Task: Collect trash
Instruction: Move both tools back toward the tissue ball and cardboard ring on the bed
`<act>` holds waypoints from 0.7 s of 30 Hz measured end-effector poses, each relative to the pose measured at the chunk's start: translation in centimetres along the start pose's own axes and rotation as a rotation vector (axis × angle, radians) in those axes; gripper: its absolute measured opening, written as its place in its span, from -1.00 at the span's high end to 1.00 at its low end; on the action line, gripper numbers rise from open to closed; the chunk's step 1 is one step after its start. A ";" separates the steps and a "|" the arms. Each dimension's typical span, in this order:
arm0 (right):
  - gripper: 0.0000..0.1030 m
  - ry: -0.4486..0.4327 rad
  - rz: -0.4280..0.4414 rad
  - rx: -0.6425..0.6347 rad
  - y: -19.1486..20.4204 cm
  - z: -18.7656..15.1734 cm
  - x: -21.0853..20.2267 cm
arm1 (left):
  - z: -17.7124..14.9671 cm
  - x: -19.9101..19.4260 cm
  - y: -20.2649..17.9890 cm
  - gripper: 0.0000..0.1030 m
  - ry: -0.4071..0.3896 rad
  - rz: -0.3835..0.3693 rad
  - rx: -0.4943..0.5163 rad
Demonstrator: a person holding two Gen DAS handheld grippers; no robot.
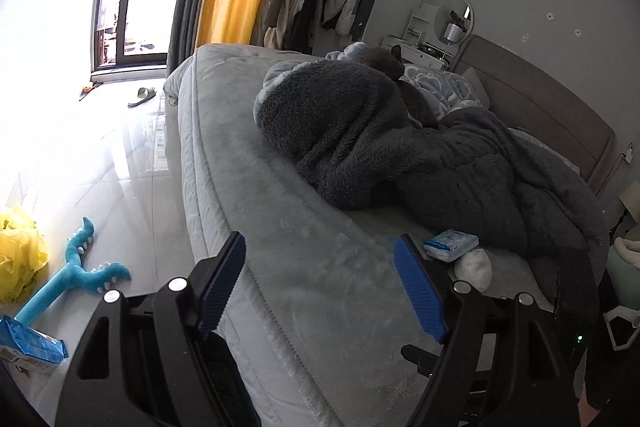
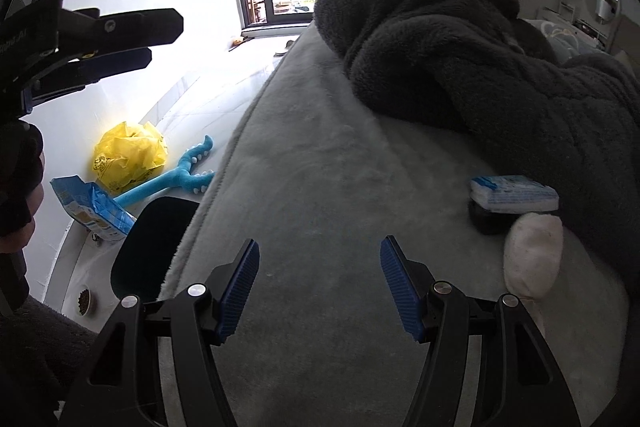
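Both grippers, left (image 1: pixel 320 287) & right (image 2: pixel 320 289), jaws wide open, empty. White crumpled wad (image 2: pixel 532 259) on bed (image 2: pixel 320 167), beside tissue pack (image 2: pixel 514 193). Prob. light, soft, squashy; pinch across middle.

The left gripper (image 1: pixel 320 283) is held with its blue-padded jaws spread wide and nothing between them. The right gripper (image 2: pixel 320 287) is likewise spread wide and holds nothing, with the left one at its left.
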State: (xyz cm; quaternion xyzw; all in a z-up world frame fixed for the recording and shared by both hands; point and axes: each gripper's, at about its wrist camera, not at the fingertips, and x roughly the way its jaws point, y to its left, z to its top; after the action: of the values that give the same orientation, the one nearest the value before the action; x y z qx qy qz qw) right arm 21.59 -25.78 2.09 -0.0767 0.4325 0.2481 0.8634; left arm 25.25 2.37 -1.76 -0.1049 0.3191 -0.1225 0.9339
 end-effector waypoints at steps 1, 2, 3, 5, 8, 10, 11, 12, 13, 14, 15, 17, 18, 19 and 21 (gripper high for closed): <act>-0.24 0.000 -0.006 0.009 -0.5 -0.2 -0.2 | 0.0 0.3 -0.4 -0.54 0.003 -0.005 0.003; -0.24 -0.001 -0.013 0.020 -1.2 -0.4 -0.3 | 0.0 0.5 -0.7 -0.54 0.004 -0.008 0.005; -0.24 -0.003 -0.019 0.031 -1.8 -0.6 -0.5 | 0.0 0.7 -1.0 -0.55 0.006 -0.011 0.008; -0.24 -0.003 -0.032 0.049 -3.0 -0.9 -0.9 | -0.2 1.3 -1.7 -0.55 0.013 -0.015 0.015; -0.24 0.001 -0.042 0.085 -4.7 -1.4 -1.1 | -0.4 2.1 -2.6 -0.55 0.025 -0.024 0.022; -0.24 0.006 -0.047 0.102 -5.8 -1.8 -1.2 | -0.5 2.6 -3.1 -0.55 0.030 -0.032 0.023; -0.24 0.006 -0.050 0.111 -6.3 -2.1 -1.3 | -0.6 2.8 -3.4 -0.56 0.032 -0.036 0.023; -0.24 0.006 -0.053 0.117 -6.8 -2.3 -1.4 | -0.6 3.0 -3.6 -0.56 0.034 -0.039 0.022; -0.24 0.006 -0.057 0.124 -7.2 -2.4 -1.5 | -0.7 3.2 -3.9 -0.57 0.037 -0.044 0.021; -0.24 0.008 -0.058 0.131 -7.5 -2.6 -1.5 | -0.7 3.4 -4.1 -0.58 0.041 -0.048 0.020; -0.24 0.007 -0.058 0.140 -7.9 -2.7 -1.6 | -0.7 3.7 -4.4 -0.59 0.045 -0.052 0.020; -0.24 0.007 -0.065 0.155 -8.6 -2.9 -1.7 | -0.8 4.1 -5.0 -0.61 0.048 -0.060 0.021; -0.24 0.008 -0.065 0.164 -8.9 -3.1 -1.7 | -0.9 4.3 -5.1 -0.62 0.048 -0.065 0.021; -0.24 0.007 -0.064 0.174 -9.3 -3.2 -1.8 | -0.9 4.5 -5.4 -0.63 0.049 -0.072 0.021; -0.24 0.012 -0.066 0.191 -10.0 -3.5 -1.7 | -1.0 4.9 -5.9 -0.64 0.052 -0.086 0.020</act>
State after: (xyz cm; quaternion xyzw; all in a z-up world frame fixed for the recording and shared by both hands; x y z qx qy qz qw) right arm 23.19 -36.22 0.49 -0.0098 0.4566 0.1765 0.8719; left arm 27.43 -4.79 -3.70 -0.1059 0.3371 -0.1685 0.9202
